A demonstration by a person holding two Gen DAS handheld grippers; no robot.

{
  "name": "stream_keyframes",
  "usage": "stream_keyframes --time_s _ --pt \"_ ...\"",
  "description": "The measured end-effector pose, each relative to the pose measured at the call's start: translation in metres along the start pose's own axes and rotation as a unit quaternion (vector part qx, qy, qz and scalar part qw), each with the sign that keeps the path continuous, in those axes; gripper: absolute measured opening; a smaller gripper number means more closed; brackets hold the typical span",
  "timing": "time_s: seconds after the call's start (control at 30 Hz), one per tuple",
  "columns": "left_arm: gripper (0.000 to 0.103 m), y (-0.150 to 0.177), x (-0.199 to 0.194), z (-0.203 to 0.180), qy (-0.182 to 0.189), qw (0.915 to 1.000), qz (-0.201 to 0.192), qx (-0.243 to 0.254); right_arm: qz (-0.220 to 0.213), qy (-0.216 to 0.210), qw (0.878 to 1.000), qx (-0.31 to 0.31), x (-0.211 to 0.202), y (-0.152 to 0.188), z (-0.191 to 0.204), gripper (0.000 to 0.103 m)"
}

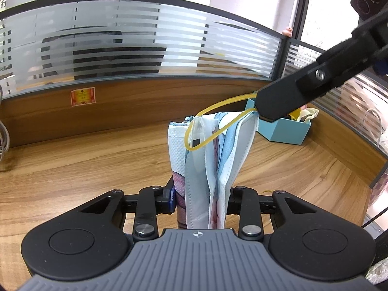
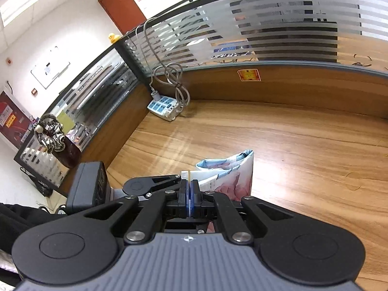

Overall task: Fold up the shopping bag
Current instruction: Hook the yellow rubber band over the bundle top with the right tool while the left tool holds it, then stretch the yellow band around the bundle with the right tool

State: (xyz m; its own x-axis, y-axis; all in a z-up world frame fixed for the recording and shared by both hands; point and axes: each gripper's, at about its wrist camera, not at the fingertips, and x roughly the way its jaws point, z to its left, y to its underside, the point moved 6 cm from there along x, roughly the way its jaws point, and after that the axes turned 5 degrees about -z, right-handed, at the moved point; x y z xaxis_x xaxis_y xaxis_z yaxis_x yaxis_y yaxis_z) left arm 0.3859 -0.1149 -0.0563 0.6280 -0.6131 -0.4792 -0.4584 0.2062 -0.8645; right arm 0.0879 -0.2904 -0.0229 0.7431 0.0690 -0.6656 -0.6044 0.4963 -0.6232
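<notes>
The folded shopping bag (image 1: 206, 160), pale blue and white with a pink print, stands upright as a narrow bundle over the wooden desk (image 1: 84, 169). My left gripper (image 1: 201, 201) is shut on the bundle's lower part, one pad on each side. A yellow rubber band (image 1: 211, 140) loops over the bag's top and is stretched toward the upper right. My right gripper (image 1: 263, 114) is shut on the band's far end. In the right wrist view its fingertips (image 2: 190, 184) are pressed together with a bit of the band (image 2: 184, 174) showing, and the bag (image 2: 232, 172) lies just beyond.
A teal box (image 1: 283, 131) with small items stands at the desk's back right. A white power strip (image 2: 162, 106) with a coiled grey cable lies in the far left corner. Striped glass partitions (image 1: 121, 43) wall the desk. Loose rubber bands (image 2: 354, 181) lie on the wood.
</notes>
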Motion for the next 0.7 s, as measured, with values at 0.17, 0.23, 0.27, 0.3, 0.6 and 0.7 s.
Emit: stream_keyframes --time_s 0.17,0.23,0.27,0.3,0.6,0.7 --pt "0.035 -0.002 -0.005 0.002 0.006 0.9999 -0.012 -0.009 0.005 0.007 1.0 -0.002 0.001 0.003 -0.004 0.002" --pt "0.035 -0.002 -0.006 0.002 0.009 0.9998 -0.014 -0.011 0.004 0.003 1.0 -0.001 0.001 0.004 -0.004 0.002" --pt "0.035 -0.002 -0.007 0.002 0.011 0.9997 -0.016 -0.015 0.003 0.004 1.0 -0.002 0.001 0.004 -0.003 0.002" --pt "0.035 -0.003 -0.008 0.003 0.012 0.9996 -0.018 -0.017 0.004 0.003 1.0 -0.004 0.001 0.004 -0.003 0.002" --pt "0.034 -0.008 -0.017 0.003 0.035 0.9978 -0.042 -0.037 0.006 0.009 1.0 -0.012 0.001 0.004 -0.005 0.002" --pt "0.034 -0.008 -0.018 0.001 0.043 0.9974 -0.043 -0.038 0.006 0.008 1.0 -0.014 0.0 0.003 -0.006 0.002"
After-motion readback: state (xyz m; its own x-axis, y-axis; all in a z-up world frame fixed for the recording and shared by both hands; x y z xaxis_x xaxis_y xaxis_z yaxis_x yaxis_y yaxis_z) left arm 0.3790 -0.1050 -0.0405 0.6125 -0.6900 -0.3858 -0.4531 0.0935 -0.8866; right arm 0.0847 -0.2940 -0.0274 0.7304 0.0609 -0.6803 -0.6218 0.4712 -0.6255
